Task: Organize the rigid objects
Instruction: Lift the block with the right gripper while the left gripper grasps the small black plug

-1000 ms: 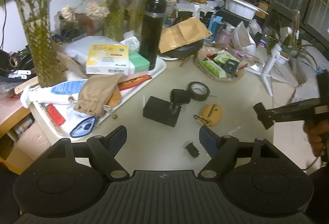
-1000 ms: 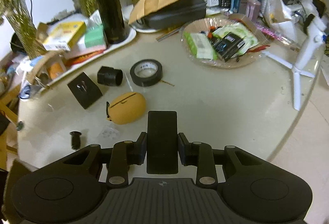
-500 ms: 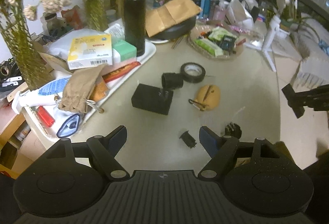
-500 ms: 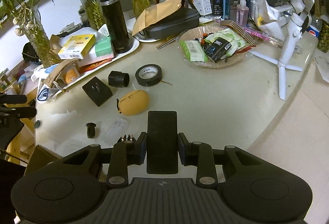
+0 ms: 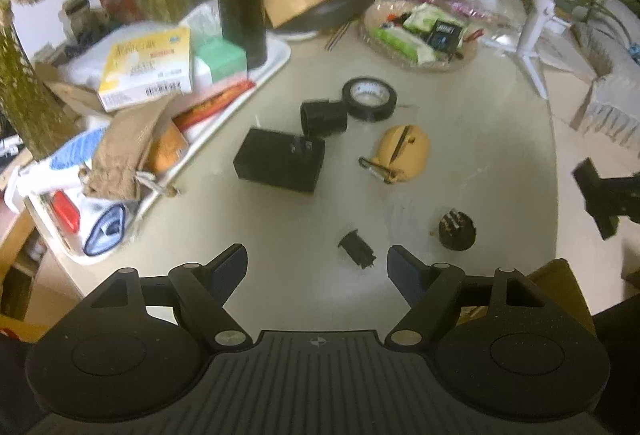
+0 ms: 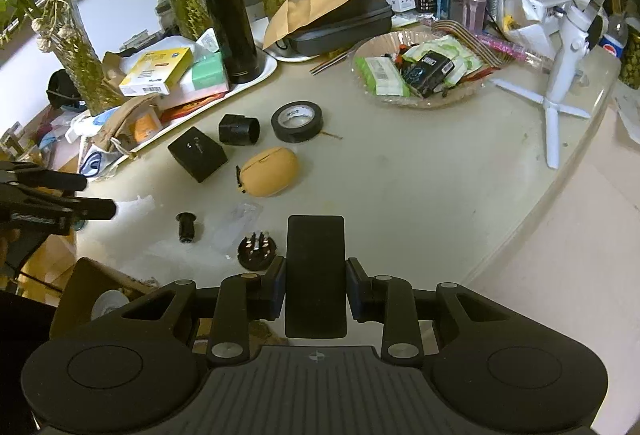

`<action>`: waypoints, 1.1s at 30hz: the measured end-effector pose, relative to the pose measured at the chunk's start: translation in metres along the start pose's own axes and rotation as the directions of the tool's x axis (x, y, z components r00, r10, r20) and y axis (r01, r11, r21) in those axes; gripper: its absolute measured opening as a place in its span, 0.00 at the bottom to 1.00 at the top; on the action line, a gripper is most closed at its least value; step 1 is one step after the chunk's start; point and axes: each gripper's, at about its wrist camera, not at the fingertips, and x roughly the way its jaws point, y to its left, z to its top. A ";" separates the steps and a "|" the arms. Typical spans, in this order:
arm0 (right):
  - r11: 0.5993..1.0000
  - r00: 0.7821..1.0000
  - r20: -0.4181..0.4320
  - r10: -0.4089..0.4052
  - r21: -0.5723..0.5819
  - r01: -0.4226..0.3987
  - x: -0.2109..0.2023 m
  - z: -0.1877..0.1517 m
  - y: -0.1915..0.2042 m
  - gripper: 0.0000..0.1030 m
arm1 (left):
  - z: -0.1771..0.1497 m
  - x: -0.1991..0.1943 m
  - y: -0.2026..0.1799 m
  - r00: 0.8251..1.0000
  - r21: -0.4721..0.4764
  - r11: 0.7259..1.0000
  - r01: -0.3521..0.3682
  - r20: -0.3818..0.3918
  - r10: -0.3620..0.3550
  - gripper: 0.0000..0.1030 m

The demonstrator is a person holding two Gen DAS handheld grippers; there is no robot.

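My right gripper [image 6: 316,277] is shut on a flat black slab [image 6: 316,267], held above the table's near edge. My left gripper [image 5: 318,265] is open and empty over the near edge. On the table lie a black charger block [image 5: 280,160] [image 6: 197,154], a black cylinder [image 5: 323,117] [image 6: 239,130], a roll of black tape [image 5: 368,98] [image 6: 297,121], a tan oval case [image 5: 402,153] [image 6: 270,171], a small black plug [image 5: 357,249] [image 6: 186,227] and a round black adapter [image 5: 457,229] [image 6: 257,253].
A white tray [image 6: 256,79] at the left holds boxes, a pouch and a tall black flask [image 6: 230,23]. A glass dish [image 6: 424,69] of packets stands at the back. A white tripod [image 6: 560,75] stands at the right. A cardboard box [image 6: 96,289] sits below the near edge.
Both grippers have pulled back and up from the table, so more of it shows. The round adapter has come into view. The right gripper keeps its hold on the slab.
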 end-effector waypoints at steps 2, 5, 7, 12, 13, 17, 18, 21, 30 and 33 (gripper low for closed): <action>1.000 1.000 -0.003 0.008 0.001 -0.008 -0.001 -0.002 0.001 0.33 | 0.002 0.009 0.000 1.000 -0.018 1.000 0.005 -0.028 -0.005 0.74; 1.000 0.999 -0.016 0.028 0.011 -0.027 -0.001 -0.004 0.004 0.33 | 0.006 0.024 0.000 0.998 -0.048 0.999 0.007 -0.069 -0.010 0.74; 0.999 0.999 -0.021 0.040 0.011 -0.040 -0.001 -0.005 0.006 0.33 | 0.010 0.035 -0.001 0.996 -0.062 0.998 0.008 -0.092 -0.013 0.74; 0.998 0.998 -0.026 0.058 -0.002 -0.058 -0.002 -0.007 0.014 0.33 | 0.016 0.058 -0.004 0.990 -0.100 0.995 -0.014 -0.141 0.000 0.67; 0.998 0.998 -0.027 0.060 -0.004 -0.060 -0.002 -0.007 0.015 0.33 | 0.017 0.063 -0.004 0.989 -0.117 0.993 -0.015 -0.151 -0.003 0.64; 0.997 0.997 -0.030 0.072 -0.007 -0.073 -0.002 -0.008 0.019 0.33 | 0.019 0.081 -0.003 0.983 -0.186 0.983 -0.005 -0.181 -0.030 0.56; 0.997 0.997 -0.030 0.073 -0.008 -0.073 -0.002 -0.008 0.020 0.33 | 0.020 0.084 -0.003 0.982 -0.198 0.980 -0.004 -0.186 -0.034 0.50; 0.997 0.997 -0.031 0.072 -0.012 -0.072 -0.003 -0.008 0.023 0.33 | 0.021 0.093 -0.005 0.978 -0.233 0.973 0.004 -0.200 -0.052 0.45; 0.999 0.998 -0.044 0.044 -0.017 -0.045 0.001 -0.008 0.028 0.33 | 0.022 0.108 -0.009 0.967 -0.279 0.960 -0.025 -0.250 -0.047 0.19; 0.999 0.998 -0.054 0.032 -0.016 -0.033 0.004 -0.008 0.029 0.33 | 0.021 0.107 -0.006 0.966 -0.283 0.958 -0.043 -0.257 -0.033 0.18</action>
